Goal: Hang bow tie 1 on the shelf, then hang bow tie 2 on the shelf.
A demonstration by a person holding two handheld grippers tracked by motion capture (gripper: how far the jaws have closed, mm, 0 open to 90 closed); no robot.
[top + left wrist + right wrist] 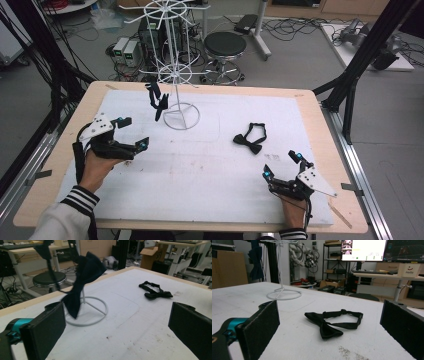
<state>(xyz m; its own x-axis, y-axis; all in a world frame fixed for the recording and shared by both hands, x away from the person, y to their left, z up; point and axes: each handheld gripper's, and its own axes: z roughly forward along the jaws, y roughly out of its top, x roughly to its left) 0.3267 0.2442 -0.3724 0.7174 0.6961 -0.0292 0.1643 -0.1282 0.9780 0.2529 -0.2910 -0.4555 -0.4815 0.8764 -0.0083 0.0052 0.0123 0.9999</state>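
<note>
Plainly, both grippers are empty and spread wide: the right gripper (281,165), held low near the table's front right edge, has its two black pads (260,326) standing well apart with nothing between them, and the left gripper (132,133), at the left of the white mat (215,190), is released in the same way, its pads (47,330) parted around bare mat. Ahead of the right gripper, at about eleven o'clock from it in the high view and near but not touching, a black bow tie (251,137) lies flat on the mat with its strap looped behind the knot; in the right gripper view it sits squarely between the open jaws, which suggests the gripper is lined up so it can close on the tie with a short push forward. At roughly one o'clock from the left gripper, a second bow tie (159,100) hangs by its strap from a lower arm of the white wire rack (177,65), dangling beside the pole above the ring base (87,312). Judging from this, the work is hanging ties on the rack: one is up, one waits on the mat. The left gripper probably idles close to the rack so it can steady the stand or help thread the strap.
</note>
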